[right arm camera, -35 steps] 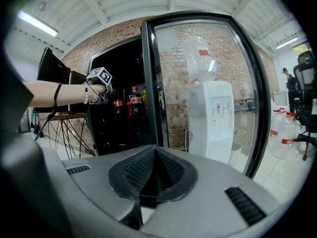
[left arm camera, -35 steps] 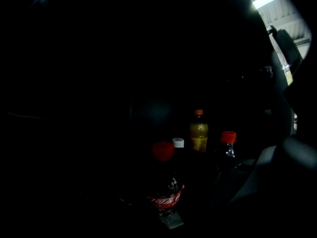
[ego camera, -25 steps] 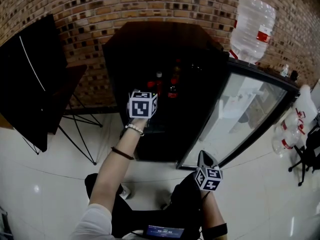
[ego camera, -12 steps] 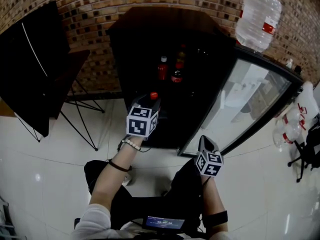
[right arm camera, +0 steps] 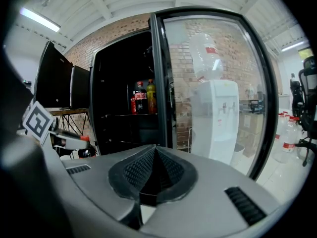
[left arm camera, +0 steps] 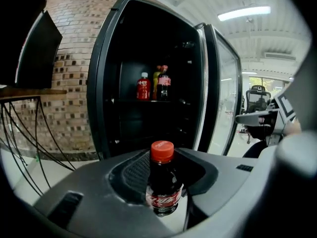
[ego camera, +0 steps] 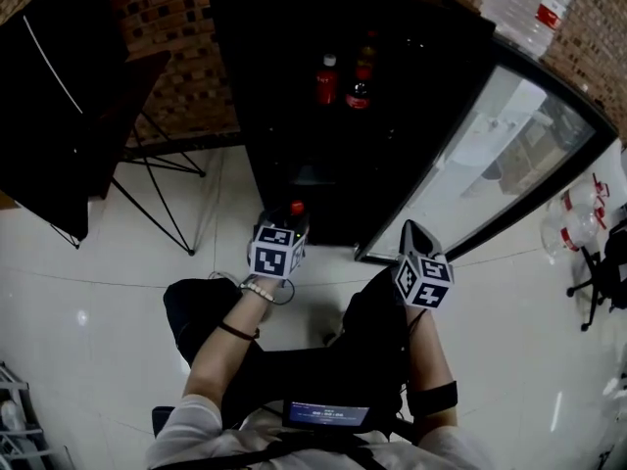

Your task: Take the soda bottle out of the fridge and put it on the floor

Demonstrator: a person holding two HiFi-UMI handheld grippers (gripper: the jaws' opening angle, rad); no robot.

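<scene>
A small dark soda bottle (left arm camera: pixel 162 181) with a red cap and red label stands upright between the jaws of my left gripper (ego camera: pixel 286 223), which is shut on its body. In the head view the bottle's red cap (ego camera: pixel 296 207) shows just outside the foot of the black fridge (ego camera: pixel 294 27), low over the white floor. Whether the bottle touches the floor I cannot tell. The fridge's glass door (ego camera: pixel 490 155) stands open to the right. My right gripper (ego camera: pixel 408 231) is shut and empty near the door's lower edge.
Two red-labelled bottles (ego camera: pixel 326 78) and a yellow one remain on a fridge shelf. A black table with thin metal legs (ego camera: pixel 147 174) stands left of the fridge. A water dispenser with a large jug (ego camera: pixel 529 3) stands behind the door. Jugs (ego camera: pixel 573 233) and an office chair (ego camera: pixel 607 282) are at right.
My left gripper has drawn back out of the fridge with the soda bottle and come down low in front of it. The right gripper has barely moved.
</scene>
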